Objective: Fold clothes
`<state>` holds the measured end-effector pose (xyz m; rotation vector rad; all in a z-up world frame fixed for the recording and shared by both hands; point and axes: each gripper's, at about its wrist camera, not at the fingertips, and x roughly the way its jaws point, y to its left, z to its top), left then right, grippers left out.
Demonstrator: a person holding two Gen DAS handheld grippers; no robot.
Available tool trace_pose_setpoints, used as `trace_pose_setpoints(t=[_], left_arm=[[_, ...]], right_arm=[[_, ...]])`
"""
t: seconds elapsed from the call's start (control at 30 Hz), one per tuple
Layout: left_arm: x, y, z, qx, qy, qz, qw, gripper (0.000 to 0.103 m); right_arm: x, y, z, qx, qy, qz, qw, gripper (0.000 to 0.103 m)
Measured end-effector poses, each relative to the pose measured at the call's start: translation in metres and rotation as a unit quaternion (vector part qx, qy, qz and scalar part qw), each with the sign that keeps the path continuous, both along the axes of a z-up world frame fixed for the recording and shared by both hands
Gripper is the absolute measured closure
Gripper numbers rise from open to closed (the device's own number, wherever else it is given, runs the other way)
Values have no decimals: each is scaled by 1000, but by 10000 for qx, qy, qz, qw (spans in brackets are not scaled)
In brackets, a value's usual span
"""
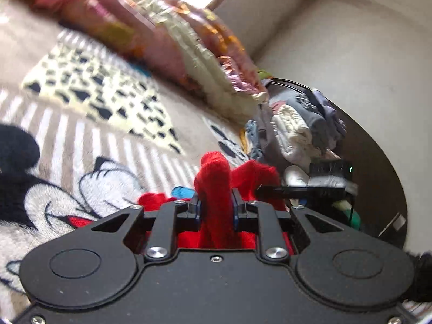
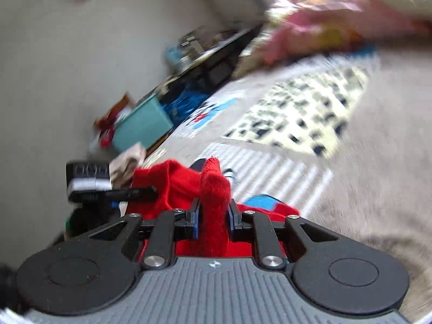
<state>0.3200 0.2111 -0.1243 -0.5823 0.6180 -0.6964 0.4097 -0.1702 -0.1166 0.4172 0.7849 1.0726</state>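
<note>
A red knitted garment (image 1: 216, 178) is pinched between the fingers of my left gripper (image 1: 216, 208), which is shut on a bunched fold of it. In the right wrist view my right gripper (image 2: 213, 213) is shut on another fold of the same red garment (image 2: 213, 183). Both hold it above a beige cartoon-print blanket (image 1: 81, 162). The right gripper shows at the right of the left wrist view (image 1: 305, 189), and the left gripper shows at the left of the right wrist view (image 2: 108, 189). The rest of the garment hangs hidden below the grippers.
A folded pink and cream quilt (image 1: 172, 40) lies at the far side of the blanket. A pile of mixed clothes (image 1: 297, 129) lies on a dark round surface (image 1: 372, 167) at the right. A teal box (image 2: 143, 124) and dark shelf (image 2: 210, 62) stand by the wall.
</note>
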Motion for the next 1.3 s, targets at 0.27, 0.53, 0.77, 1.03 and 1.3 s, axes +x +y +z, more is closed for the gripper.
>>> trace_pose_setpoints(t=[0.27, 0.53, 0.77, 1.03, 1.3], left_arm=[[33, -5, -21, 199, 358, 83, 9991, 85], [6, -12, -2, 1240, -43, 782, 9892, 47], [-75, -38, 31, 1700, -1281, 304, 9766, 47], [-93, -94, -24, 3208, -1625, -501, 9318, 45], [-77, -83, -16, 3127, -1481, -554, 9366, 48]], right_arm=[[3, 2, -52, 262, 443, -676, 9964, 82], [-20, -18, -40, 270, -78, -1540, 9877, 46], [-107, -11, 8, -565, -1783, -1389, 9725, 46], [-152, 50, -31, -1912, -2125, -790, 9550, 45], [-149, 52, -9, -1941, -2531, -772, 9446, 31]])
